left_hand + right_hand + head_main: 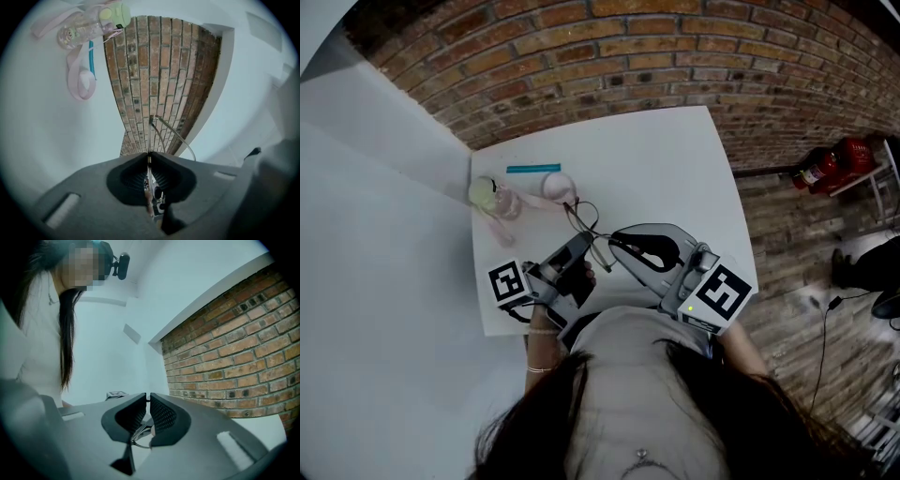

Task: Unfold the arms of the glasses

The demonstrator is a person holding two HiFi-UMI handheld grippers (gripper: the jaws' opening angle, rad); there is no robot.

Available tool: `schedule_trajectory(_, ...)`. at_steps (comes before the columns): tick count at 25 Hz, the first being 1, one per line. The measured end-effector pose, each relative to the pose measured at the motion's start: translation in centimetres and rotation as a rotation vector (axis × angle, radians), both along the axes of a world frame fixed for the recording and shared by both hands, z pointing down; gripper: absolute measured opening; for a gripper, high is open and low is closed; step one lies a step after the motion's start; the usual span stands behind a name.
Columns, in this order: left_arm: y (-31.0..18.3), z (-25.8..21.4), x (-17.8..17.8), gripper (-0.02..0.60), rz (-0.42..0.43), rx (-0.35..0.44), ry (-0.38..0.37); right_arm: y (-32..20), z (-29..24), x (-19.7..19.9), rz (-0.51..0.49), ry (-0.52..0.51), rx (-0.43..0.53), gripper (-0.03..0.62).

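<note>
Wire glasses held in air over white table, between both grippers, close before person. Left gripper clenched on thin frame part. Right gripper clenched on other wire part, probably arm. To do well: hold left grip fixed, swing right one slowly around hinge, no twisting; wire looks easy to bend. Clear bottle on table, green cap on; contents not visible.

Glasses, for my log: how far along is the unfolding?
Done: the glasses are held up off the table. In hand: the left gripper and right gripper are each shut on thin wire parts of them. To do: in the left gripper view one arm angles away from the frame, but fully open isn't shown.
</note>
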State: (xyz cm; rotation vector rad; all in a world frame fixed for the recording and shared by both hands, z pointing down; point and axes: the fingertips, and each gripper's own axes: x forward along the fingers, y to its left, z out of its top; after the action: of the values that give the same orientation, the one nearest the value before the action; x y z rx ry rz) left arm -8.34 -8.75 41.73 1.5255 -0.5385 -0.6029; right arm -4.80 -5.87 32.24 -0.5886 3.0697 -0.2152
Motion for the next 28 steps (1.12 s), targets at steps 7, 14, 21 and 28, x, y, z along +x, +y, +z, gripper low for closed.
schedule_trajectory(7, 0.7, 0.8, 0.7, 0.021, 0.023, -0.014, -0.026, -0.3, -0.3, 0.4, 0.012, -0.017, 0.001, 0.034)
schedule_trajectory(14, 1.2, 1.4, 1.5, 0.021, 0.063, -0.016, -0.052, -0.8, -0.6, 0.9, 0.032, -0.033, 0.002, 0.034)
schedule_trajectory(21, 1.8, 1.8, 2.6, 0.021, 0.115, -0.013, -0.099, -1.5, -0.9, 1.9, 0.062, -0.052, -0.009, 0.034)
schedule_trajectory(28, 2.4, 2.3, 3.4, 0.021, 0.159, -0.018, -0.115, -2.0, -1.0, 2.4, 0.081, -0.052, -0.011, 0.034)
